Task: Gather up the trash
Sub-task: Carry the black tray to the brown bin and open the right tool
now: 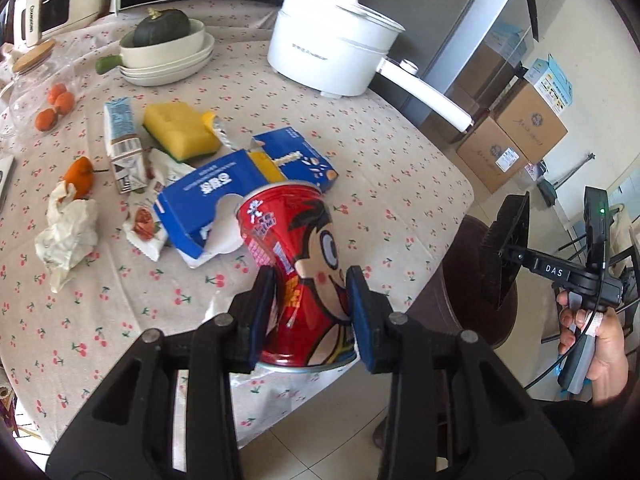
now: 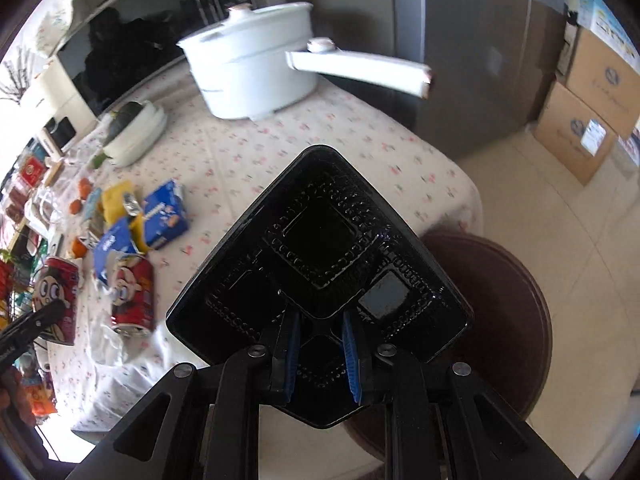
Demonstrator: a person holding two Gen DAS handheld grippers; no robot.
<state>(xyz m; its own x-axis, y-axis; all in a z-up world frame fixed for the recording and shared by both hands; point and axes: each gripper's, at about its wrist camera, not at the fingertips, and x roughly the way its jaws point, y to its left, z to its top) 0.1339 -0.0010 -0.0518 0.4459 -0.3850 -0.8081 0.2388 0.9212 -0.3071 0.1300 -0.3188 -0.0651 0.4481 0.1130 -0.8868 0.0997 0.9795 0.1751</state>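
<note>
My left gripper [image 1: 311, 276] is shut on a red drink can [image 1: 296, 248] with a cartoon face, held tilted over the near part of the table. In the right wrist view this can [image 2: 56, 300] shows at the far left, with a second red can [image 2: 132, 296] lying on the cloth beside it. My right gripper [image 2: 320, 320] is shut on the rim of a black compartment food tray [image 2: 320, 232], held past the table's edge. Torn blue cartons [image 1: 208, 196], a crumpled tissue [image 1: 68, 236], a snack wrapper [image 1: 144, 232] and a milk carton [image 1: 124, 148] lie on the table.
A white pot [image 1: 328, 56] with a long handle [image 2: 360, 66] stands at the back. Stacked bowls with a squash [image 1: 168, 48], a yellow sponge [image 1: 180, 128] and oranges [image 1: 56, 104] sit to the left. A brown round stool [image 2: 500, 300] stands off the table's corner, with cardboard boxes [image 1: 520, 136] on the floor.
</note>
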